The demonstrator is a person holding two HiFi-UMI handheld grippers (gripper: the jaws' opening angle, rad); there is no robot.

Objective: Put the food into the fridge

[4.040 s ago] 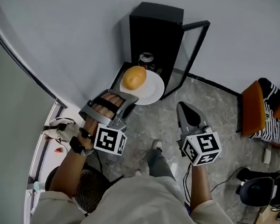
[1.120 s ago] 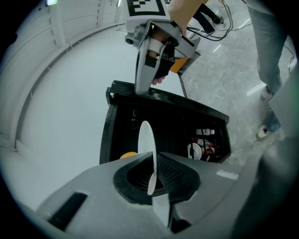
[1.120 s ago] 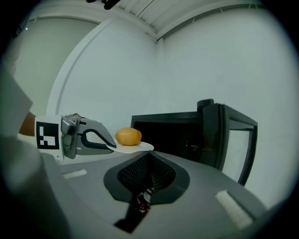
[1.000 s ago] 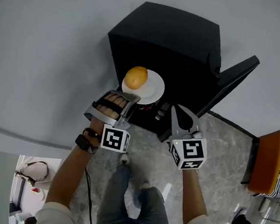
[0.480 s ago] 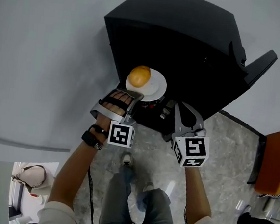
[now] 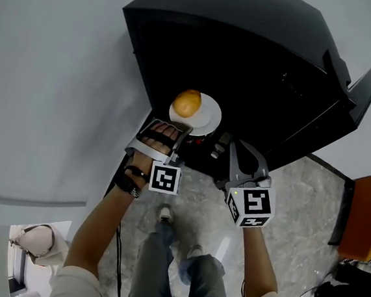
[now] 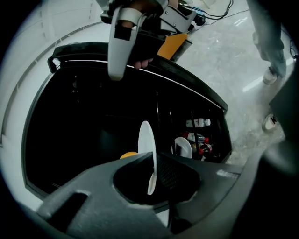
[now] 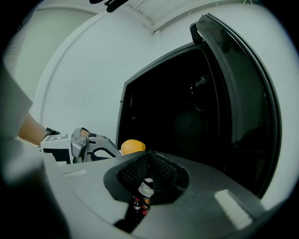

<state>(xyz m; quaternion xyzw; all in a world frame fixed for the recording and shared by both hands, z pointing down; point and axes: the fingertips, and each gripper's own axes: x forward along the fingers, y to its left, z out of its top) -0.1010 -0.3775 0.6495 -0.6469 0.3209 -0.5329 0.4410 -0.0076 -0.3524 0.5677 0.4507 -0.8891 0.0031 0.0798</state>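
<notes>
A white plate carries a round orange-yellow piece of food. My left gripper is shut on the plate's near rim and holds it level at the mouth of the black fridge. In the left gripper view the plate shows edge-on between the jaws, with the food just behind the left jaw. My right gripper hovers shut and empty to the right of the plate, before the fridge's lower part. The right gripper view shows the food and the left gripper at its left.
The fridge door stands open to the right. Inside the fridge low down lie bottles and a white round dish. An orange chair stands at the far right on the marble floor. A white wall is at the left.
Both grippers and the plate with the food have come closer to the fridge's open front, which now fills more of the head view. The grip on the plate is unchanged.
</notes>
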